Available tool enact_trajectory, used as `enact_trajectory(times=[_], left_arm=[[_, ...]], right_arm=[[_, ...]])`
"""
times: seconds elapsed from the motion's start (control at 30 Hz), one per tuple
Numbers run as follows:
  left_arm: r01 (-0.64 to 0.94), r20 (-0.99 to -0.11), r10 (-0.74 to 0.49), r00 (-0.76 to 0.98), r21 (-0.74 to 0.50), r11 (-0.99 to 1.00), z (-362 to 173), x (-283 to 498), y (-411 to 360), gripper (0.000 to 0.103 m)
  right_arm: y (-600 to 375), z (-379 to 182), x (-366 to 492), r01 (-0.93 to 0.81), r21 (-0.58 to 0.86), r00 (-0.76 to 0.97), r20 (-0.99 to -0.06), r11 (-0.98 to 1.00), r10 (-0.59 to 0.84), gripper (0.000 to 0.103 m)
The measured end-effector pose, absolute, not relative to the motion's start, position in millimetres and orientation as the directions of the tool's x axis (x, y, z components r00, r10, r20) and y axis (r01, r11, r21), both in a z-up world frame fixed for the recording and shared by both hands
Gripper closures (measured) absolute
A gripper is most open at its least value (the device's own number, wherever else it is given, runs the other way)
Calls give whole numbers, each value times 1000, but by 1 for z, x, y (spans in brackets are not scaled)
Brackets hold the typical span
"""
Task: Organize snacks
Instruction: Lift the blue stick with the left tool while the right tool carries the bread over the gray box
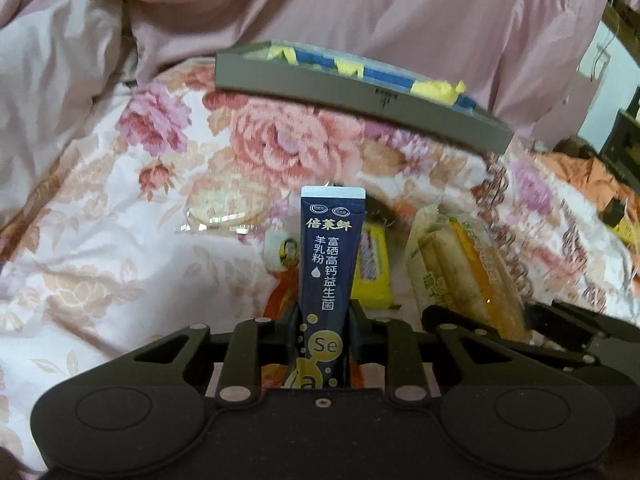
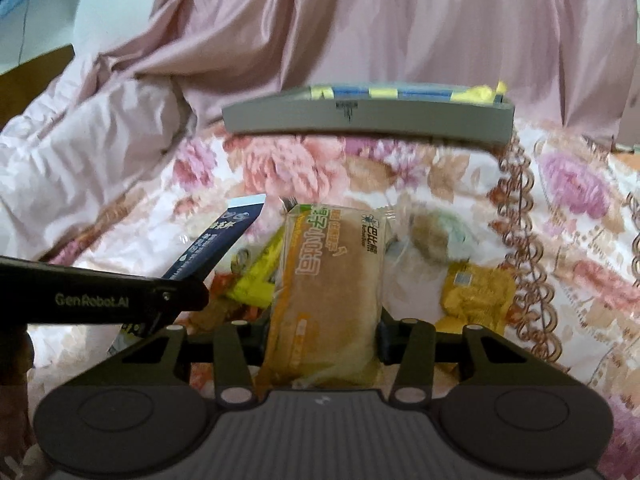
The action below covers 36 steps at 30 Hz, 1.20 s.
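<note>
Snacks: navy sachet (image 1: 329,264) with white lettering; clear-wrapped golden bread (image 2: 326,300).

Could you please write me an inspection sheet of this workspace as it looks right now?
Surface: floral bedspread, rumpled, with pink bedding bunched behind.
Job's things: grey tray at the back already holds blue and yellow packets; dark blue sachet and wrapped bread are both lifted in the jaws.
Clutter: loose snacks on the bedspread, among them a yellow packet, a clear-wrapped round biscuit and an orange-yellow pack.
Grippers: left gripper shut on the sachet; right gripper shut on the bread.
Cables: nothing seen.
Surroundings: dark furniture at the right edge of the left view, too blurred to identify.
</note>
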State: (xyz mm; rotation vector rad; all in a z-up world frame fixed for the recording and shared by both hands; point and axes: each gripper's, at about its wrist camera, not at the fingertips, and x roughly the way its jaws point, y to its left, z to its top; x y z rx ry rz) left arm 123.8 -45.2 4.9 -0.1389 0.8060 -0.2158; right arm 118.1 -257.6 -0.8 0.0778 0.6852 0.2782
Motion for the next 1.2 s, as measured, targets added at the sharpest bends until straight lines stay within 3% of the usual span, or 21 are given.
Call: enact_trajectory(times=[0.4, 0.7, 0.93, 1.2], left_arm=[[141, -576, -238, 782, -208, 968, 57, 154, -72, 77], [126, -479, -213, 851, -207, 970, 89, 217, -99, 77], [109, -411, -192, 891, -217, 970, 107, 279, -117, 77], [87, -379, -159, 912, -201, 976, 106, 342, -132, 77]], right_arm=[[-281, 40, 129, -227, 127, 869, -422, 966, 260, 53], [-310, 59, 196, -132, 88, 948, -279, 987, 152, 53], [-332, 63, 259, -63, 116, 971, -222, 991, 88, 52], [-350, 54, 315, -65, 145, 970, -221, 987, 96, 52]])
